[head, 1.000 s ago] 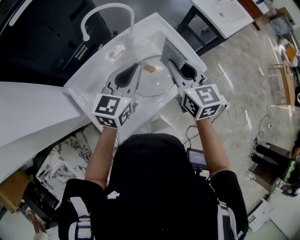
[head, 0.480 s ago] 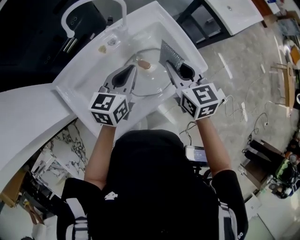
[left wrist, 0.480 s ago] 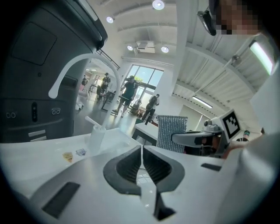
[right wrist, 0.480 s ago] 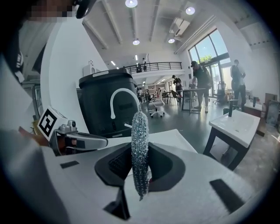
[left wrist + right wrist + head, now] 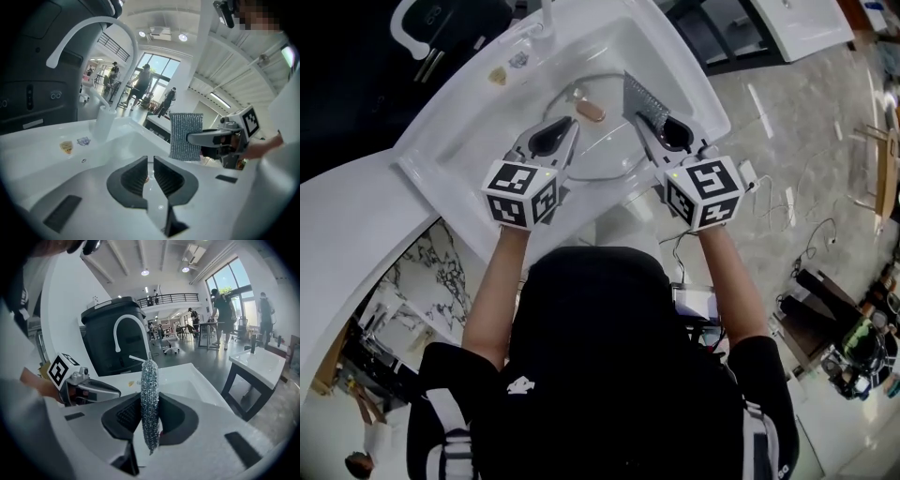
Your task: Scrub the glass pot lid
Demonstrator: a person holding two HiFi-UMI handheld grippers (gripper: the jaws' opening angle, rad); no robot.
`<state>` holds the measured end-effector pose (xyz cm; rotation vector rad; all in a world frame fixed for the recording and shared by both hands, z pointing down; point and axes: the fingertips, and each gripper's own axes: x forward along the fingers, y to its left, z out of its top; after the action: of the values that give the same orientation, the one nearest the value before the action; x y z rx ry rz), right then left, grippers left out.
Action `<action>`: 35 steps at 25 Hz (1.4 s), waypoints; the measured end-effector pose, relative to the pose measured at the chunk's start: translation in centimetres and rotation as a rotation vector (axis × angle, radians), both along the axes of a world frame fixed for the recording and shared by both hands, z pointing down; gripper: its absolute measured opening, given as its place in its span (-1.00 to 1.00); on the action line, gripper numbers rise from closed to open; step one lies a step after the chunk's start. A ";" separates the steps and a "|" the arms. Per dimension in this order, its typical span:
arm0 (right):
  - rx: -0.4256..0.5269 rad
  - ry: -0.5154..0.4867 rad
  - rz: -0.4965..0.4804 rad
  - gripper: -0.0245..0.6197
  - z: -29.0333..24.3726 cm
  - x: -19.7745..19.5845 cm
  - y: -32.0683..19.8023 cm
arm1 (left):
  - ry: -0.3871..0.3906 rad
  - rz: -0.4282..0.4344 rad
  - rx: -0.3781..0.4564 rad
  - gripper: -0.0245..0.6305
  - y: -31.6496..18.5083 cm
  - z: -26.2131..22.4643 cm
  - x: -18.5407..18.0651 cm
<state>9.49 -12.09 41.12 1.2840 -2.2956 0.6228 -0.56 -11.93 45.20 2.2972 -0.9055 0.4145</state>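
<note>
The glass pot lid (image 5: 606, 156) lies in the white sink (image 5: 441, 178), its brown knob (image 5: 592, 111) towards the far side. My left gripper (image 5: 570, 128) hovers over the lid's left part with its jaws shut (image 5: 150, 161). I see nothing held in them, only a sliver of brown through the slit. My right gripper (image 5: 643, 125) is over the lid's right edge, shut on a grey scrubbing cloth (image 5: 644, 99). The cloth stands upright, edge-on (image 5: 150, 380) in the right gripper view and broadside (image 5: 185, 124) in the left gripper view.
A white curved tap (image 5: 93, 33) rises at the back left of the sink, in front of a black appliance (image 5: 108, 338). Two small stickers (image 5: 498, 75) lie on the sink deck. Stone floor and a dark-legged white table (image 5: 787, 23) lie to the right.
The head view has swung, so the sink sits higher and further left in the picture. Both grippers hold much the same places over the lid, the right one still with the cloth.
</note>
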 end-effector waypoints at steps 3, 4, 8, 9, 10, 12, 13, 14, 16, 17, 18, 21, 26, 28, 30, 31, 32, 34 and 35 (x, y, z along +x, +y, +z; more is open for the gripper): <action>-0.021 0.021 -0.016 -0.70 1.4 0.1 -0.1 | -0.026 0.033 -0.039 -0.88 0.3 2.2 0.1; -0.028 0.027 -0.021 -0.70 1.9 0.2 -0.2 | -0.030 0.046 -0.052 -0.87 0.4 2.9 0.2; -0.056 0.038 -0.031 -0.70 3.6 0.5 -0.4 | -0.044 0.113 -0.126 -0.43 1.1 5.8 0.7; -0.060 0.045 -0.034 -0.70 4.0 0.6 -0.5 | -0.056 0.125 -0.136 -0.41 1.2 6.5 0.7; -0.063 0.054 -0.038 -0.70 4.3 0.7 -0.6 | -0.071 0.137 -0.141 -0.39 1.3 7.0 0.8; -0.063 0.074 -0.050 -0.70 4.8 0.7 -0.6 | -0.095 0.170 -0.152 -0.35 1.6 7.8 0.9; -0.061 0.086 -0.057 -0.70 5.0 0.7 -0.6 | -0.101 0.190 -0.164 -0.32 1.9 8.3 0.9; -0.058 0.099 -0.066 -0.70 5.2 0.8 -0.5 | -0.103 0.212 -0.183 -0.28 2.2 8.7 1.0; -0.061 0.114 -0.075 -0.70 5.7 1.0 -0.3 | -0.096 0.256 -0.225 -0.20 2.8 9.4 1.4; -0.066 0.113 -0.074 -0.70 5.9 1.2 -0.3 | -0.099 0.276 -0.236 -0.17 2.9 9.8 1.5; -0.070 0.109 -0.073 -0.70 6.0 1.2 -0.3 | -0.112 0.293 -0.239 -0.14 2.9 10.2 1.6; -0.074 0.106 -0.084 -0.70 6.4 1.0 -0.3 | -0.175 0.323 -0.239 -0.05 2.9 11.9 1.1; -0.067 0.148 -0.106 -0.70 7.2 1.4 -0.3 | -0.210 0.371 -0.259 0.03 3.0 13.5 0.8; -0.053 0.167 -0.116 -0.70 7.3 1.4 -0.5 | -0.214 0.389 -0.268 0.04 3.0 13.9 0.8; -0.046 0.184 -0.127 -0.70 7.5 1.5 -0.5 | -0.219 0.409 -0.281 0.06 3.2 14.5 1.0; -0.046 0.191 -0.134 -0.70 7.6 1.5 -0.5 | -0.220 0.419 -0.291 0.07 3.4 14.8 1.0; -0.047 0.198 -0.140 -0.70 7.8 1.5 -0.4 | -0.222 0.428 -0.300 0.07 3.6 15.0 1.1; -0.048 0.208 -0.150 -0.70 7.9 1.6 -0.3 | -0.226 0.444 -0.315 0.07 4.0 15.4 1.3; -0.049 0.212 -0.153 -0.70 8.0 1.7 -0.2 | -0.224 0.447 -0.321 0.07 4.1 15.5 1.3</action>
<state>11.21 -12.32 49.07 1.0839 -2.1649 0.4636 0.78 -7.84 60.74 2.1647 -0.3756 0.9513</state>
